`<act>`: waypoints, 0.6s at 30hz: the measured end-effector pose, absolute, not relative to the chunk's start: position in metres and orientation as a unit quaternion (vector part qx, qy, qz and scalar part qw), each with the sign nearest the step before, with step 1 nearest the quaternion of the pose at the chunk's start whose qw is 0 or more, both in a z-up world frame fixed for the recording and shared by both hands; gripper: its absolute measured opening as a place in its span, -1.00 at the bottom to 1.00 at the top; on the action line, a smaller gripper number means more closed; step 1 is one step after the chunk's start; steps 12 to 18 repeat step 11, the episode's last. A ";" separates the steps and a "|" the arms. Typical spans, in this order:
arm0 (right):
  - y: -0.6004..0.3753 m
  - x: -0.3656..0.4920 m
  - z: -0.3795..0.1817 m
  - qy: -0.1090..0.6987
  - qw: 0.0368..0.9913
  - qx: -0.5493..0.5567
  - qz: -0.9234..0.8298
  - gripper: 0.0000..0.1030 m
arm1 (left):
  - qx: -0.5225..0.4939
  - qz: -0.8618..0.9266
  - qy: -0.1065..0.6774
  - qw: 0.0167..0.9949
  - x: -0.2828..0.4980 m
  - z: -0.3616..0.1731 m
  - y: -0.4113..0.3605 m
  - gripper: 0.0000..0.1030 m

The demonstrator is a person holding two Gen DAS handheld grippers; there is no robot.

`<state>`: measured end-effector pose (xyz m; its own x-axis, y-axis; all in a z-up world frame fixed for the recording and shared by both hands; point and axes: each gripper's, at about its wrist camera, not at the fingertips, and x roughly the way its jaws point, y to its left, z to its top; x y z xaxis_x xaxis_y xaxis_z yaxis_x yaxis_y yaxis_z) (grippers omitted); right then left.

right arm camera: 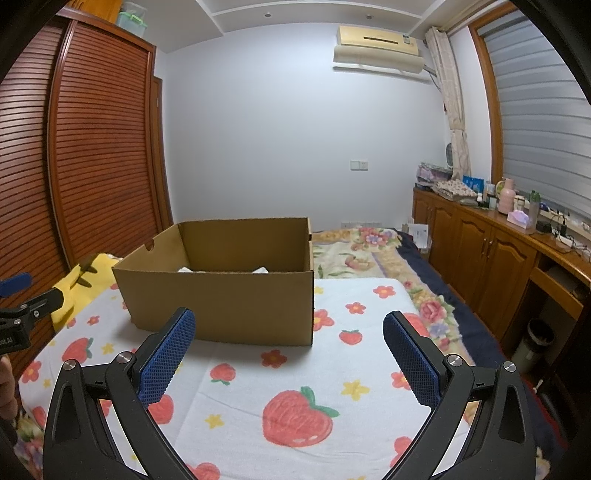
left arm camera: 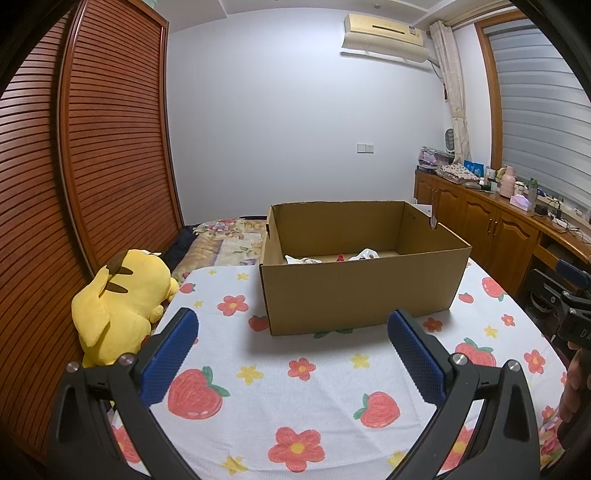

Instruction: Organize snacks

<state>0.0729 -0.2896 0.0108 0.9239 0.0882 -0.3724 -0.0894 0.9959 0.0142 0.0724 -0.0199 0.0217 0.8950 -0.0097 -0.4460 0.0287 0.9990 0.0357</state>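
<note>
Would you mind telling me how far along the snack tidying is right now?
A few snack packets already lie inside the cardboard box on the strawberry blanket. Nothing is in hand: the left gripper and right gripper are both open and empty. No loose snacks show outside the box, so little seems left.

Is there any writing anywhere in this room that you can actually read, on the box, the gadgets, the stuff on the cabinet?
"DA", cut off: on the right gripper's body at the left camera's edge.
"ooLAI", cut off: on the left gripper's body at the right camera's edge.
Cardboard box: faint marks on the inner wall, too small to read.
Air conditioner: a small label, blurred.
Packages on the wooden cabinet: too small to read.
</note>
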 end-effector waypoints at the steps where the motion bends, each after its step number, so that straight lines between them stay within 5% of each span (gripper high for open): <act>1: -0.290 0.073 0.011 0.190 0.981 -0.002 0.045 1.00 | 0.021 -0.010 0.230 0.973 0.072 0.022 -0.020 1.00; 18: -0.290 0.073 0.011 0.189 0.981 -0.002 0.045 1.00 | 0.020 -0.009 0.230 0.973 0.072 0.021 -0.020 1.00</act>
